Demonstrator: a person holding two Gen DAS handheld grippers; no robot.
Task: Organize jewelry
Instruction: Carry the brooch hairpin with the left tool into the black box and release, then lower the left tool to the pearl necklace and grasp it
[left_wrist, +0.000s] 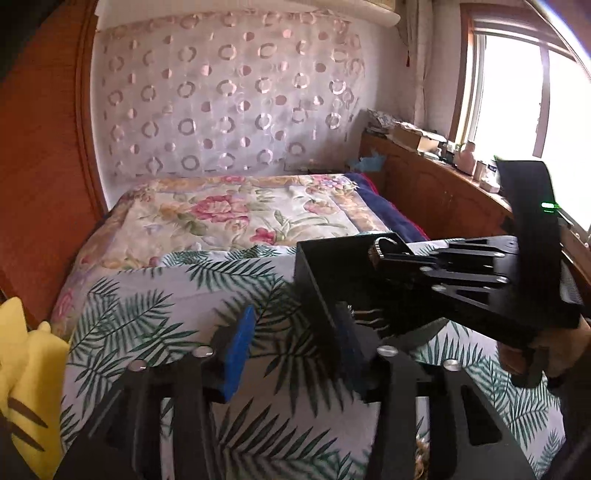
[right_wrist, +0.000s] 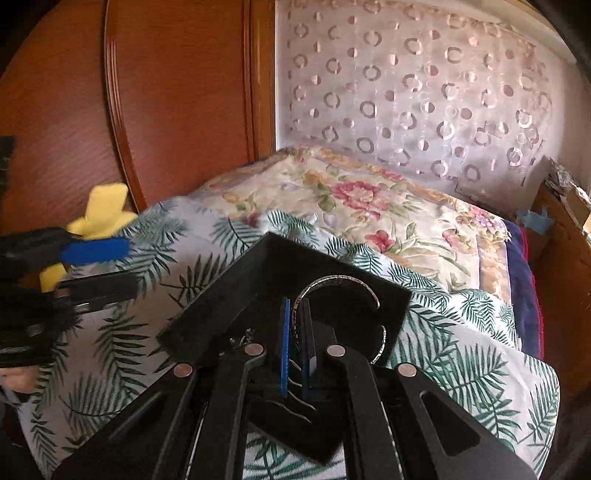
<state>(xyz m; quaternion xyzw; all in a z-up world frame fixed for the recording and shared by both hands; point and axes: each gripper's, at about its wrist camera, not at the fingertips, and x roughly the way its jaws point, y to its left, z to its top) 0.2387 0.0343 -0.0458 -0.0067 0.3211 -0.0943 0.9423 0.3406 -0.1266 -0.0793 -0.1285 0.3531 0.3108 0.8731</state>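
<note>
bracelet pinched over the black tray on the bed

the right gripper (right_wrist: 295, 354) is clenched on a silver bracelet (right_wrist: 338, 282), its two blue-padded fingers (right_wrist: 284, 350) pressed close together on the left part of the open ring. the bracelet stands on edge above the black jewelry tray (right_wrist: 218, 299), arching up from the pinch and curving round to the right, with its open ends pointing down on the far right side. from the left wrist view the same bracelet (left_wrist: 382, 249) shows only as a small glint at the tip of the right gripper (left_wrist: 391, 258), level with the tray's top rim.

the black jewelry tray (left_wrist: 314, 280) sits on the palm-leaf sheet of the bed (right_wrist: 177, 266), towards the near edge, one corner pointing at the headboard end. something small and metallic lies inside it under the right gripper, too blurred to name.

the left gripper (left_wrist: 291, 347) is released, its fingers spread wide; the left blue pad (left_wrist: 238, 358) hangs over bare sheet, while the right finger is beside the tray's near wall. whether it touches that wall cannot be told.

a floral quilt (left_wrist: 236, 214) covers the far half of the bed. a yellow plush toy (left_wrist: 26, 373) lies at the bed's left edge, against the wooden wardrobe (right_wrist: 166, 103).
</note>
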